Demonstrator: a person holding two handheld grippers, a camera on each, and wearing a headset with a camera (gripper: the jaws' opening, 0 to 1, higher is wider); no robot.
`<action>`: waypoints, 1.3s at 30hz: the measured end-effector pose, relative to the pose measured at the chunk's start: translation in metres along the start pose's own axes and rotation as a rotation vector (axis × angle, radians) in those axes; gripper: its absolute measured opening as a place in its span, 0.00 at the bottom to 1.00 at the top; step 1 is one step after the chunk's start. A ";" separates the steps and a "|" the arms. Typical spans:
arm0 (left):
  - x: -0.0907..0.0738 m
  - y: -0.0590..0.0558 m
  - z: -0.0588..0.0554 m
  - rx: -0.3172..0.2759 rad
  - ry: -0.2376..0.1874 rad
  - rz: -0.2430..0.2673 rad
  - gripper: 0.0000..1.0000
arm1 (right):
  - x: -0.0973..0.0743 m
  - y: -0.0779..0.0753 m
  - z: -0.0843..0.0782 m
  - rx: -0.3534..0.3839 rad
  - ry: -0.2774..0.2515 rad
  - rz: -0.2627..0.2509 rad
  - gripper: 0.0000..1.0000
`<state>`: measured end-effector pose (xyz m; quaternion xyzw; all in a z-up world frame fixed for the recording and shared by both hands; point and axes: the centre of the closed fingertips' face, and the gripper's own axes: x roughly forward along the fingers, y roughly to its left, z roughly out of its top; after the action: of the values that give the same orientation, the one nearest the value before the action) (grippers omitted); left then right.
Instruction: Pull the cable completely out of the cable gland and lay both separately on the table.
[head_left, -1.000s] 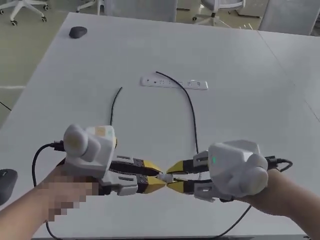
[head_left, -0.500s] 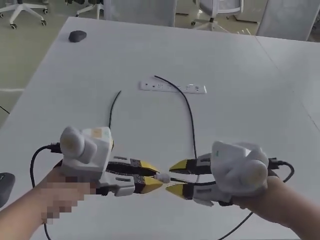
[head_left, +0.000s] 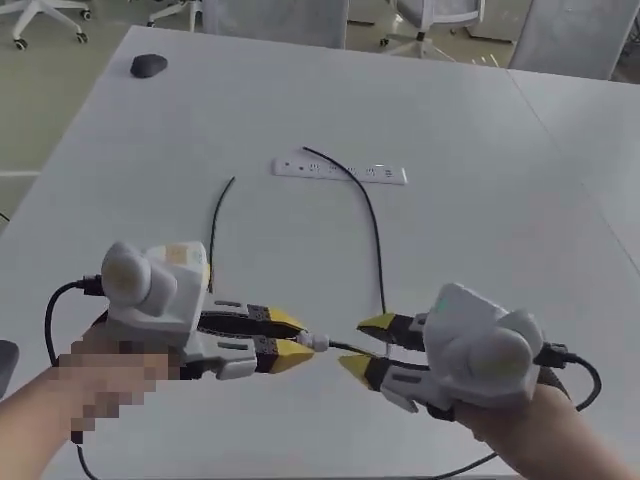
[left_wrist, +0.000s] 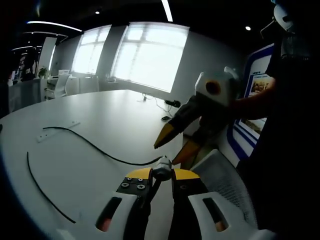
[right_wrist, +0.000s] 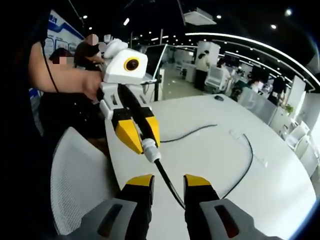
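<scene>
Far back on my left a dark mouse (head_left: 150, 65) sits near the corner of the table (head_left: 480, 140). Closer in, a short black lead (head_left: 215, 215) lies loose on the white top, touching nothing.

Below it, near the table's front edge, my left claw (head_left: 300, 342) points to the right. Its yellow tips are clamped on the white cable gland (head_left: 318, 343), which sticks out just past them. In the left gripper view the gland sits pinched between the two tips.

The black cable (head_left: 380, 260) comes out of the gland's right end, so it is not yet pulled free. From there it runs straight into my right claw (head_left: 362, 345), which faces the left one, close to it but not touching. The right claw's jaws are spread, one above the cable and one below it. In the right gripper view the cable passes down the gap between the yellow tips, and I can't tell whether it brushes either of them.

Beyond the right claw the cable lies on the table. It curves away and back to the left, then crosses over a white power strip (head_left: 340, 170) in the middle of the table. Its free end rests just past the strip.
</scene>
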<state>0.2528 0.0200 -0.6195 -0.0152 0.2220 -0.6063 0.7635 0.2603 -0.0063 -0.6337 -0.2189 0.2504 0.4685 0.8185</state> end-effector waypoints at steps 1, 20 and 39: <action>0.000 0.000 0.000 0.000 0.000 0.000 0.15 | 0.000 -0.002 0.000 -0.023 0.004 -0.013 0.16; 0.004 0.000 0.003 -0.003 -0.003 0.016 0.15 | 0.009 0.010 0.011 -0.230 0.035 0.007 0.01; 0.012 -0.006 0.003 0.060 0.025 0.023 0.15 | -0.001 0.001 -0.005 -0.110 0.036 -0.029 0.00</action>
<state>0.2507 0.0066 -0.6192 0.0179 0.2135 -0.6039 0.7678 0.2583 -0.0093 -0.6373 -0.2754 0.2361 0.4657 0.8072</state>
